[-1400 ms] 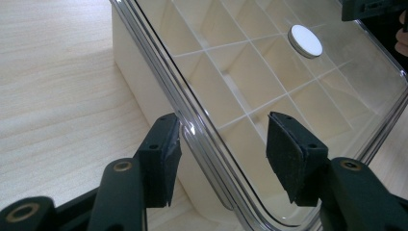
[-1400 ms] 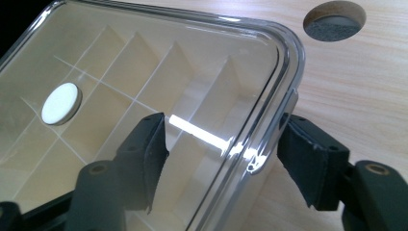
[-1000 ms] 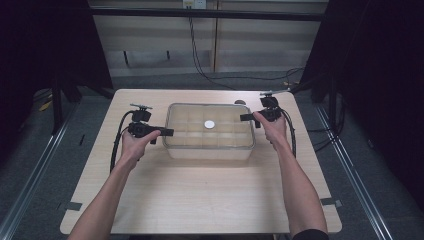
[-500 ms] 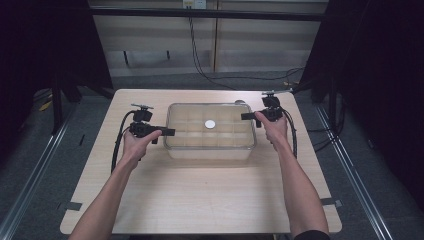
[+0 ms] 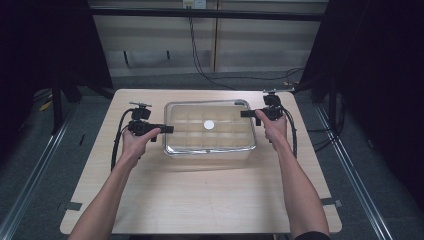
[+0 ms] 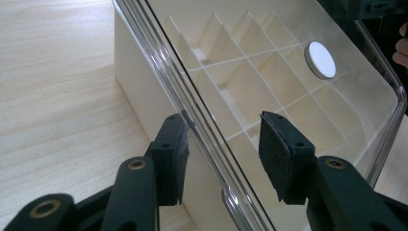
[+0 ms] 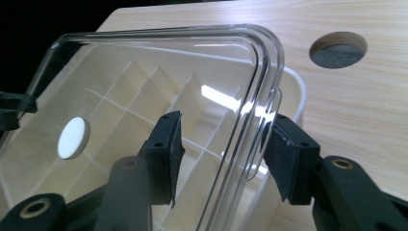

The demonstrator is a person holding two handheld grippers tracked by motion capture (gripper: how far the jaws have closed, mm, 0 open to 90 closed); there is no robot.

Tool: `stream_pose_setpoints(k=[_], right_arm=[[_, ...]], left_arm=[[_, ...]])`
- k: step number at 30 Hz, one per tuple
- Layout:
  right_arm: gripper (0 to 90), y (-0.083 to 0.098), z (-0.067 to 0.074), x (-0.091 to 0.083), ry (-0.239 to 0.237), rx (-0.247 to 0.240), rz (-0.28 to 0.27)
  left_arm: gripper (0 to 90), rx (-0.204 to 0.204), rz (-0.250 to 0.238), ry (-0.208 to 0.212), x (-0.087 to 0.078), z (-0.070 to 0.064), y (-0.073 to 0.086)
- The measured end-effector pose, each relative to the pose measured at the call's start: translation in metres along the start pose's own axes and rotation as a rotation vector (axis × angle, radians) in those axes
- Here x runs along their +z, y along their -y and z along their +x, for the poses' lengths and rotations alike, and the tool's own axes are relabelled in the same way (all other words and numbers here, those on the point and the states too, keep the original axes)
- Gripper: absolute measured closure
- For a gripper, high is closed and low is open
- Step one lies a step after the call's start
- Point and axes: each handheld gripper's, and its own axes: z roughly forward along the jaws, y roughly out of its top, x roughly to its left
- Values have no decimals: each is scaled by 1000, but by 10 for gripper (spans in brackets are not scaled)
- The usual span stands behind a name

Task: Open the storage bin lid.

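Observation:
A white box [image 5: 210, 156] split into several compartments stands mid-table under a clear lid [image 5: 227, 136] with a white disc [image 5: 209, 124] at its centre. My left gripper [image 5: 170, 129] is at the lid's left end and my right gripper [image 5: 243, 114] at its right end. In the left gripper view the left gripper [image 6: 223, 144] is open, its jaws straddling the lid's rim [image 6: 192, 125] beside the box wall [image 6: 139, 86]. The right gripper [image 7: 223, 144] is open too, with the lid's rounded corner [image 7: 260, 62] between its jaws. The disc [image 6: 321, 59] [image 7: 73, 137] shows beyond both.
The box sits toward the far half of a light wooden table [image 5: 200, 200]. A round cable hole [image 7: 338, 50] lies in the tabletop just past the box's far right corner. Dark floor, rails and cables surround the table.
Almost nothing: both grippers stay at the lid's two ends, shifted by a hair at most. The box and lid look unmoved.

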Motion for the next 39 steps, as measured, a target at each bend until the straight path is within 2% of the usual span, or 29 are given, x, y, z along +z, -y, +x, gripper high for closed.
stream_pose_setpoints(k=[4, 9, 16, 20, 25, 28, 31, 32, 37, 38, 39], right_arm=[[479, 0, 2, -1, -21, -1, 8], [501, 2, 4, -5, -24, 12, 3], [520, 5, 3, -10, -44, 18, 19], [520, 5, 7, -10, -42, 10, 22], [520, 5, 10, -13, -32, 5, 22], [523, 5, 13, -16, -30, 0, 27], [533, 6, 16, -18, -30, 4, 14], [539, 6, 17, -20, -34, 4, 8], [574, 5, 20, -25, -64, 8, -17], [580, 5, 21, -26, -73, 13, -22], [583, 5, 23, -27, -76, 12, -31]], left_arm=[[573, -6, -19, 8, -2, 0, -1], [578, 9, -9, 12, -3, 0, -2], [583, -1, -18, 30, -2, 2, -2], [585, -16, -26, 31, -3, 2, -2], [596, -3, -25, 30, -6, 1, -2], [610, -14, -34, 22, -8, -1, -3], [614, -1, -28, 17, -10, -3, -4], [614, 14, -26, 11, -12, -4, -5], [615, 14, -39, 19, -16, -7, -5], [615, 29, -37, 14, -17, -7, -5], [615, 27, -39, 14, -17, -7, -5]])
